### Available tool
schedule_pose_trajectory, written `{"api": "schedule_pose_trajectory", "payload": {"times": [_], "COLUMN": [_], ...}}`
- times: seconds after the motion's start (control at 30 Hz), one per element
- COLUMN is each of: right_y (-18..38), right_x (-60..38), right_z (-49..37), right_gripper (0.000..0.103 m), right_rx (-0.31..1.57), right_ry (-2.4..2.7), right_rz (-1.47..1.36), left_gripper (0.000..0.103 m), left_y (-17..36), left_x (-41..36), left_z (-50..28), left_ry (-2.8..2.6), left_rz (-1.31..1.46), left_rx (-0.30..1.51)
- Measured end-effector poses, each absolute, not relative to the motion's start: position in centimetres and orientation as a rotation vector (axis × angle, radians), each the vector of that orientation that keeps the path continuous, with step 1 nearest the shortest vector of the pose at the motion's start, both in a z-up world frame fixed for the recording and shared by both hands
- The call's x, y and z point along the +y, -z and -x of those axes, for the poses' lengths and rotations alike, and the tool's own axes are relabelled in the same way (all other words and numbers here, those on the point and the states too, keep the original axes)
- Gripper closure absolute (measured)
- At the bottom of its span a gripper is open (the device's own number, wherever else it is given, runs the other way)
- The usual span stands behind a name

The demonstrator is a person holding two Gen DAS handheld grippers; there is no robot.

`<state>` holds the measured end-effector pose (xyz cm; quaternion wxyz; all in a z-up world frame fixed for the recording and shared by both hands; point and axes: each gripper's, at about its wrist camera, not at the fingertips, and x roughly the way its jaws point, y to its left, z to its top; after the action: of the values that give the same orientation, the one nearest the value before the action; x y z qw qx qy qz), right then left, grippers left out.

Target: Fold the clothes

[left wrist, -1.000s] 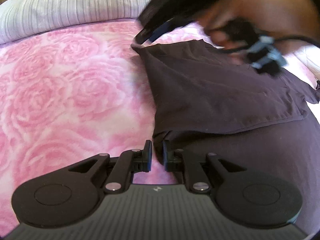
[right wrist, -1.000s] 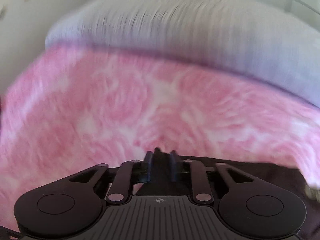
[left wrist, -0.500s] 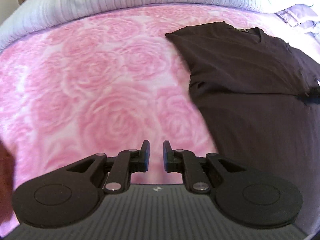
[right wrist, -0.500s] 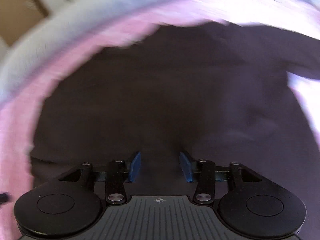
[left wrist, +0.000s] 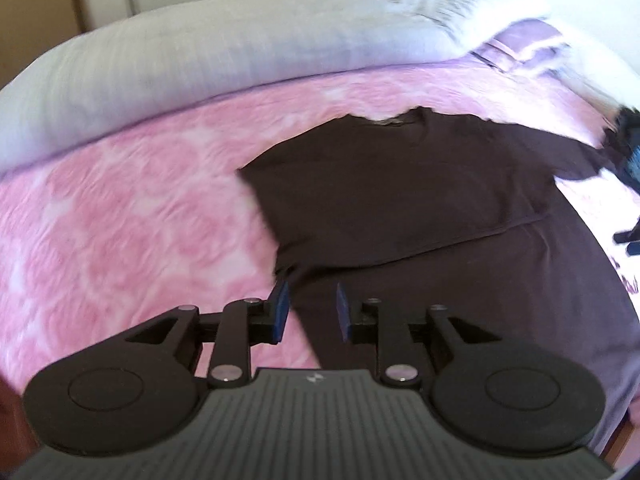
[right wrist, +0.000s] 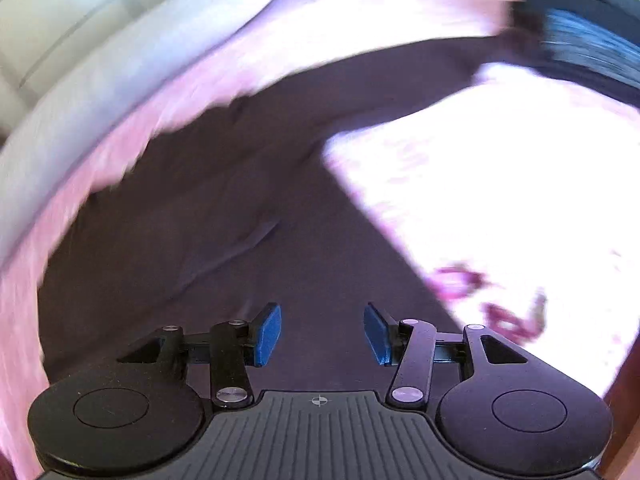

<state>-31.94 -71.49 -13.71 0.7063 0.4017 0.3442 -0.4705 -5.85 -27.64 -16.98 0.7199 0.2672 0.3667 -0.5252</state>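
Note:
A dark brown t-shirt point(left wrist: 408, 200) lies flat on the pink rose-patterned bedspread point(left wrist: 120, 216), its left sleeve side folded inward over the body, neckline at the far side. My left gripper point(left wrist: 310, 308) is open and empty, just above the shirt's left edge near the hem. In the right wrist view the same shirt point(right wrist: 240, 220) fills the middle, blurred. My right gripper point(right wrist: 322, 330) is open and empty above the shirt's lower right part.
A grey striped pillow or duvet point(left wrist: 200, 52) runs along the far side of the bed. Lilac bedding point(left wrist: 516, 44) lies at the far right. A dark and blue striped garment point(right wrist: 580, 40) lies beyond the shirt's right sleeve. Bright sunlit bedspread point(right wrist: 500, 184) is at right.
Both grippers let go of the shirt's folded left side and pulled back toward the hem. The left jaws have opened wider. The right gripper has swung right over the shirt.

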Motion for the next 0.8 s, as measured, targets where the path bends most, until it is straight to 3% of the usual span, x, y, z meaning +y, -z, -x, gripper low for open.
{"api": "schedule_pose_trajectory", "payload": {"times": [0.07,0.13,0.43,0.8], "right_y": [12.4,11.2,9.5,17.3], "right_x": [-71.6,-72.4,-83.4,-106.5], "right_z": [33.8,35.5,43.1,50.3], "right_gripper": [0.052,0.051,0.049,0.049], "right_rx": [0.745,0.730,0.504,0.501], "right_ry": [1.090,1.136,1.269,1.304], "right_rz": [-0.902,-0.888,-0.932,-0.853], "left_gripper": [0.080,0.071,0.059,0.055], "left_y": [16.5,16.1,16.6,18.7], "left_x": [-28.4,-29.3,-35.8,-47.3], "left_z": [6.1,6.3,10.8,23.7], "left_ry": [1.168,1.173,1.112,1.064], "left_rz": [-0.596,-0.593,-0.686,-0.836], "left_rx": [0.813,0.823,0.827,0.886]}}
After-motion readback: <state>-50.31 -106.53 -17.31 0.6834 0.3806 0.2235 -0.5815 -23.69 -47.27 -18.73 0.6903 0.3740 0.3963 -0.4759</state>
